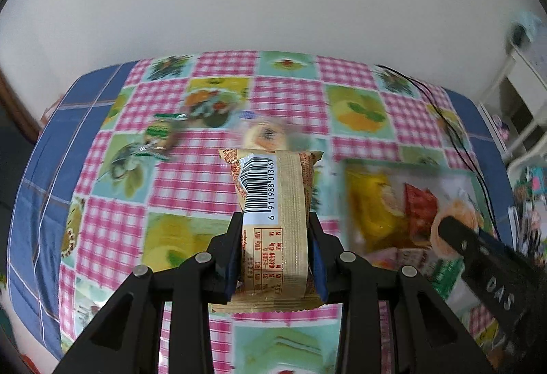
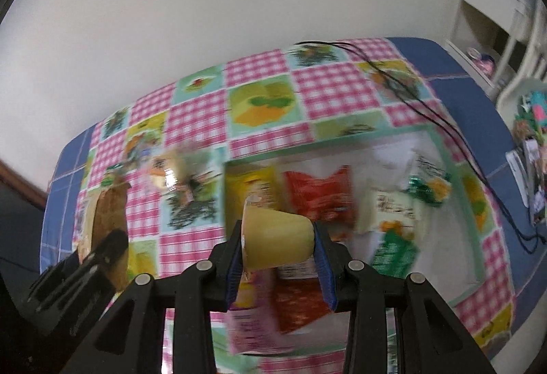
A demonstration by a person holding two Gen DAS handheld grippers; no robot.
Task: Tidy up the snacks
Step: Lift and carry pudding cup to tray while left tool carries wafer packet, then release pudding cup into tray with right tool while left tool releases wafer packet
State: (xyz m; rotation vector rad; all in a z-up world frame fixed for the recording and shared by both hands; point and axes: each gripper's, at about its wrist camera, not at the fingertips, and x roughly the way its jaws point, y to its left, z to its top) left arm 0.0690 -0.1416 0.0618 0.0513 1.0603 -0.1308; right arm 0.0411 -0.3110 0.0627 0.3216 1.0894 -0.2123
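**Both grippers loaded above the patterned table**

Looking down the left wrist camera, the left gripper (image 1: 275, 230) has its jaws drawn in against the long sides of a tan snack packet (image 1: 273, 220), barcode side facing the lens, and the blue pads press on the wrapper. The packet stands lengthwise between the fingers, above the tablecloth (image 1: 191, 182) of pink check and fruit squares. Beyond it, lying on the cloth, are a blurred round pastry in clear wrap (image 1: 265, 136) and a green-wrapped sweet (image 1: 159, 134). To the right sits a tray (image 1: 393, 163) with a pale green rim, holding yellow and red packs; the tip of the right gripper (image 1: 451, 230) hangs over it. A black cable (image 1: 441, 110) trails across the far right of the cloth.

Looking down the right wrist camera, the right gripper (image 2: 278, 239) is clamped on a yellow jelly cup (image 2: 278, 239), which lies on its side between the pads, lidded rim against the left one and base against the right. It hangs over the tray (image 2: 454, 169), where a yellow pack (image 2: 251, 181), a red pack (image 2: 318, 196) and green-printed wrappers (image 2: 396, 249) lie, all smeared by blur. At far left the left gripper (image 2: 112, 244) shows with the tan snack packet (image 2: 109, 213) in its grip.
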